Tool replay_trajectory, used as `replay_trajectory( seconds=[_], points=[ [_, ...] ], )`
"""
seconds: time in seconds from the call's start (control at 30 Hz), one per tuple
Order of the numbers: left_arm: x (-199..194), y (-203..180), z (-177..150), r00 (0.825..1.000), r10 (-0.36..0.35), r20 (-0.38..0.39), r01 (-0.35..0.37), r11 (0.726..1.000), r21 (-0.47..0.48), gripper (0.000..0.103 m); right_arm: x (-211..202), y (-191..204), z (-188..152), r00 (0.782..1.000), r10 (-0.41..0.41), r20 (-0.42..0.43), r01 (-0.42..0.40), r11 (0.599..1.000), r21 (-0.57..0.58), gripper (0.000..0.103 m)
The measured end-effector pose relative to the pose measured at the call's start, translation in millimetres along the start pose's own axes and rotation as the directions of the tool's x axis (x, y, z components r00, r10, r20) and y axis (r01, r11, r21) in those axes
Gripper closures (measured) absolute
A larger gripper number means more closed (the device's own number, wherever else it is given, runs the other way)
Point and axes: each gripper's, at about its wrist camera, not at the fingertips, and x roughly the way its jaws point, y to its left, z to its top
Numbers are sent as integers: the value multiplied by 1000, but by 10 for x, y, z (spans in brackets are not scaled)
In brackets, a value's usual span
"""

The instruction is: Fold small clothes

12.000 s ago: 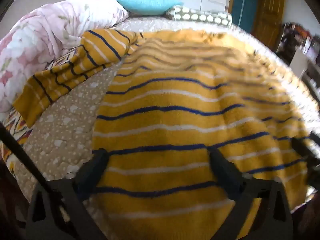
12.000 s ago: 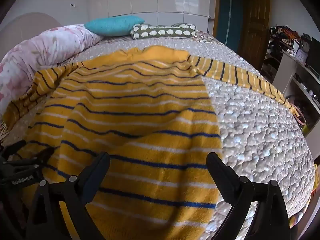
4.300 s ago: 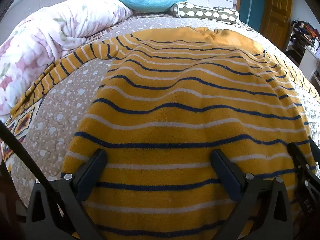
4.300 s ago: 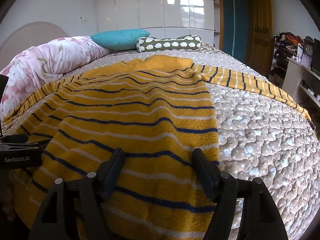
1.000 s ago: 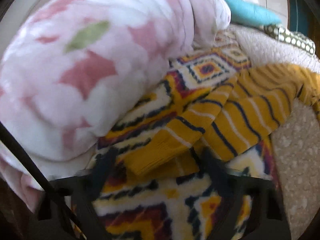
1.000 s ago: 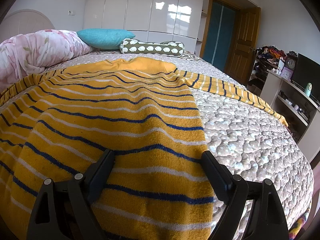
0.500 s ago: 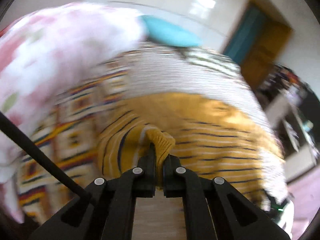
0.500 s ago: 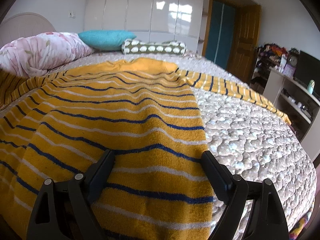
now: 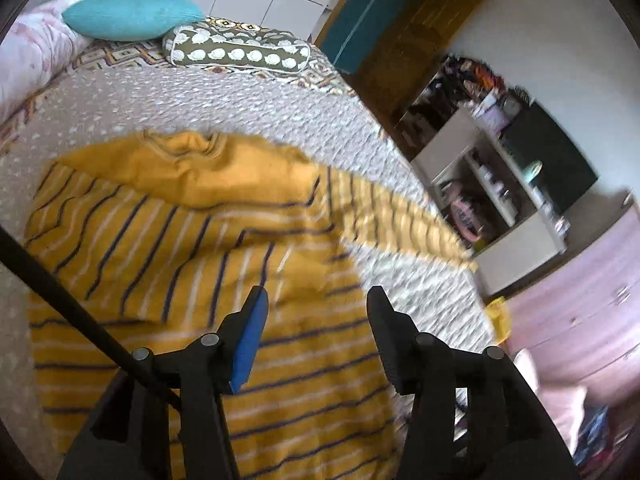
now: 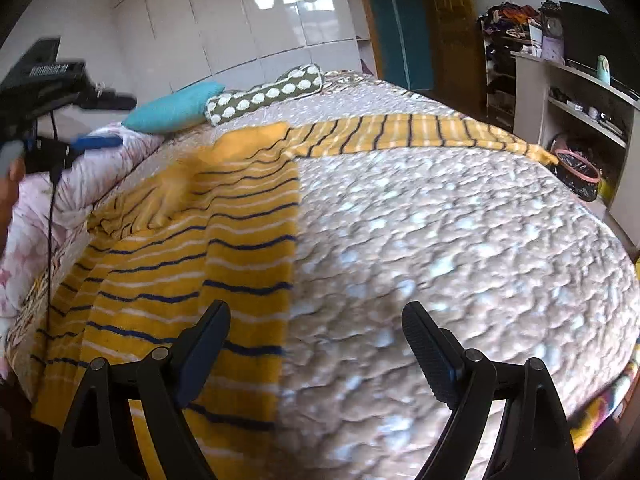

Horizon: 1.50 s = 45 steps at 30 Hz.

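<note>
While the left tool just opened empty, right tool wide, striped sweater flat on bed

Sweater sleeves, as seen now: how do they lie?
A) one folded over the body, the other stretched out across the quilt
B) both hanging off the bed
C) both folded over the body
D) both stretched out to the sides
A: on the sweater one sleeve lies across the body, while the other sleeve stretches over the quilt.
</note>
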Motion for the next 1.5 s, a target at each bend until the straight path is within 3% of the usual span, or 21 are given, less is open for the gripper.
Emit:
replay_trajectory(
  seconds=[0.07, 0.23, 0.33, 0.47, 0.5, 0.53, 0.57, 0.6, 0.63, 0.73, 0.83, 1.03, 1.1, 1.13, 1.17, 1.27, 1.3, 1.33, 1.37, 1.4, 1.5],
  points=[
    [-169, 76, -208, 996, 92, 19, -93, 995, 30, 48, -39, -6, 89, 1000, 19, 17, -19, 1000, -9, 12],
    [-667, 481, -696, 952, 302, 57, -303, 953, 23, 43, 127, 244, 466, 992, 128, 15, -127, 990, -58, 14],
    [-1038, 754, -956, 924, 372, 89, -370, 928, -41, 37, 457, 473, 725, 985, 173, -27, -175, 982, -65, 18],
    [-1369, 1097, -1253, 906, 412, 99, -395, 906, -153, 35, 1090, 713, 1002, 984, 133, -117, -140, 989, -52, 21],
    [-1437, 1189, -1335, 900, 426, 97, -406, 897, -175, 35, 1269, 752, 1041, 980, 118, -161, -127, 991, -47, 26],
    [-1447, 1236, -1383, 891, 443, 97, -422, 888, -184, 35, 1444, 788, 1066, 971, 108, -215, -119, 992, -37, 55],
    [-1456, 1274, -1416, 880, 464, 96, -442, 877, -189, 35, 1568, 809, 1082, 958, 118, -263, -128, 991, -21, 76],
    [-1464, 1318, -1438, 868, 488, 93, -465, 864, -194, 35, 1592, 832, 1121, 953, 129, -274, -139, 990, -17, 79],
    [-1474, 1370, -1475, 857, 506, 93, -482, 853, -199, 35, 1550, 854, 1168, 957, 130, -260, -142, 989, -31, 95],
    [-1407, 1464, -1525, 858, 508, 78, -484, 849, -213, 35, 1392, 834, 1282, 973, 95, -210, -109, 992, -58, 95],
    [-1321, 1423, -1560, 872, 484, 72, -460, 862, -213, 35, 1456, 756, 1258, 972, -125, -200, 96, 984, -149, 95],
    [-1067, 1265, -1595, 873, 485, 41, -474, 867, -155, 35, 1215, 268, 1103, 975, -76, -207, 66, 996, -53, 95],
    [-1013, 1220, -1603, 880, 475, 32, -465, 873, -148, 35, 1134, 167, 1038, 973, -129, -192, 117, 990, -74, 89],
    [-994, 1201, -1604, 882, 470, 31, -461, 875, -145, 35, 1153, 115, 1013, 965, -184, -189, 168, 981, -96, 79],
    [-975, 1181, -1603, 884, 466, 32, -457, 878, -141, 35, 1174, 40, 997, 953, -236, -189, 218, 969, -113, 63],
    [-893, 1079, -1583, 890, 455, 27, -449, 886, -118, 35, 1271, -157, 1035, 941, -276, -193, 261, 960, -101, 29],
    [-872, 1044, -1571, 891, 453, 25, -448, 887, -111, 35, 1313, -185, 1073, 935, -297, -191, 281, 954, -110, 23],
    [-856, 1017, -1558, 893, 450, 23, -445, 889, -104, 35, 1371, -196, 1106, 921, -340, -191, 320, 939, -130, 3],
    [-834, 980, -1547, 894, 448, 22, -444, 891, -98, 35, 1437, -219, 1128, 896, -406, -180, 381, 911, -155, 0],
    [-810, 945, -1533, 895, 445, 21, -441, 893, -90, 35, 1485, -245, 1143, 895, -409, -176, 384, 909, -161, 0],
    [-733, 865, -1494, 901, 433, 18, -430, 900, -70, 35, 1506, -365, 1162, 919, -354, -176, 344, 935, -87, 0]
  ],
)
